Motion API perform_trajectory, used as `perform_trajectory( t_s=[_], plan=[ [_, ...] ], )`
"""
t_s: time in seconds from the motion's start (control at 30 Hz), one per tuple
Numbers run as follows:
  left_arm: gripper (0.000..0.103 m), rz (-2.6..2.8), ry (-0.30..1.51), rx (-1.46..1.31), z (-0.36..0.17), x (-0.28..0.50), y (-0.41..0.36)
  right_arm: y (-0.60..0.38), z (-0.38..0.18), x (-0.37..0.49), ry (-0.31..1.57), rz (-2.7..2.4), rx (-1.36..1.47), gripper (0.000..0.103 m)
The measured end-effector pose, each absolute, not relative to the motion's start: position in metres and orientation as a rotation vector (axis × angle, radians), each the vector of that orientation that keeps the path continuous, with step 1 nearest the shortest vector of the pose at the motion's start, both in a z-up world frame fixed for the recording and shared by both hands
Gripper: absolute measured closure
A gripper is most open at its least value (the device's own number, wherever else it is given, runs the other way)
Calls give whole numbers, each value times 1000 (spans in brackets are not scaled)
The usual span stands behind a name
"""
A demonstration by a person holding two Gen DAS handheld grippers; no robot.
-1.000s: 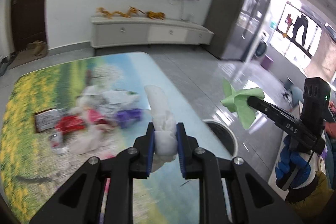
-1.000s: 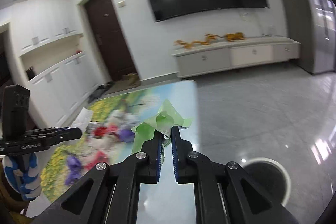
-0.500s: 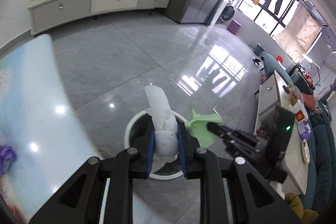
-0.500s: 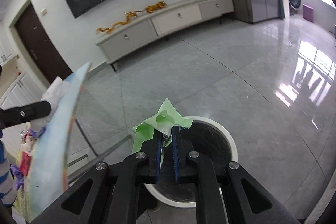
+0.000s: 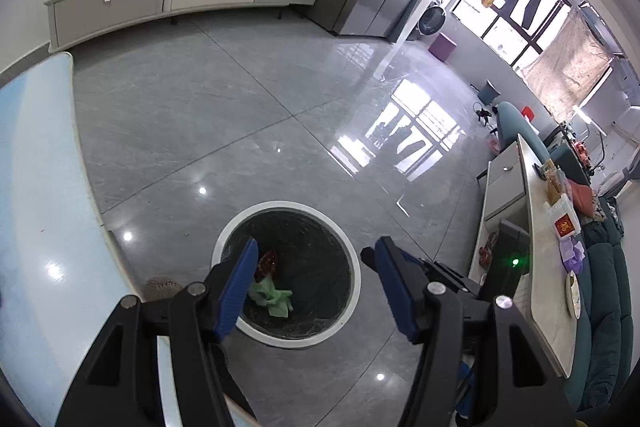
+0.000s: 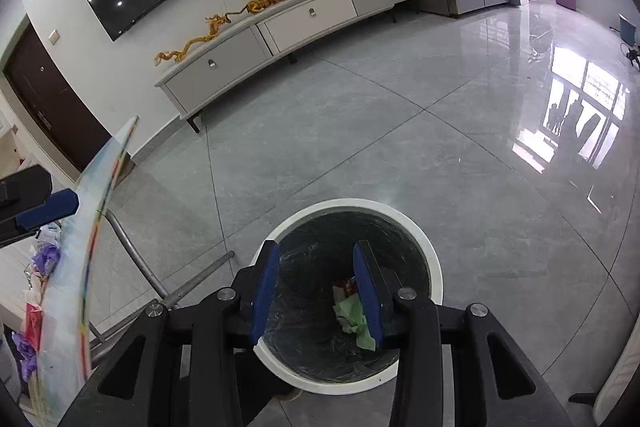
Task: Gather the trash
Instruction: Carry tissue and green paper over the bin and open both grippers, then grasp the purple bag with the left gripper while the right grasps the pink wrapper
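Both my left gripper (image 5: 312, 279) and right gripper (image 6: 316, 283) have just opened, empty, over the bin (image 6: 420, 227); green wrapper (image 6: 354, 319) lies inside, tissue probably hidden; table litter (image 6: 44, 259) remains

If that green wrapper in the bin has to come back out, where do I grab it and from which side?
Come straight down through the bin's open mouth, the only way in. Pinch the raised crumpled fold of the green wrapper near its middle: it lies loose on the liner, so its flat edges give the pads little to bite.
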State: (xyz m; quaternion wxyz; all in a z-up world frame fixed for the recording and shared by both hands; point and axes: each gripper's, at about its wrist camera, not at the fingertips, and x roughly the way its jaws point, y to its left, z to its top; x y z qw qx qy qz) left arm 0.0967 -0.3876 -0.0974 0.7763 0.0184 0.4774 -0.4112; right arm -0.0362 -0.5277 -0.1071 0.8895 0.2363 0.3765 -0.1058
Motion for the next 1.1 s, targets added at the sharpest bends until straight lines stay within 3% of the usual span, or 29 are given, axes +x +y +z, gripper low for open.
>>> perform_trajectory(
  t_s=[0.27, 0.57, 0.9, 1.1],
  plan=[
    [44, -861, 896, 97, -59, 38, -340, -503, -54, -67, 663, -208, 458, 67],
    [44, -744, 754, 88, -26, -4, -225, -449, 11, -80, 570, -120, 376, 63],
    [44, -472, 736, -11, -38, -11, -63, -349, 44, -54, 580, 103, 269, 57],
    [33, -324, 779, -75, -69, -5, 7, -297, 41, -31, 641, 223, 216, 52]
  ],
)
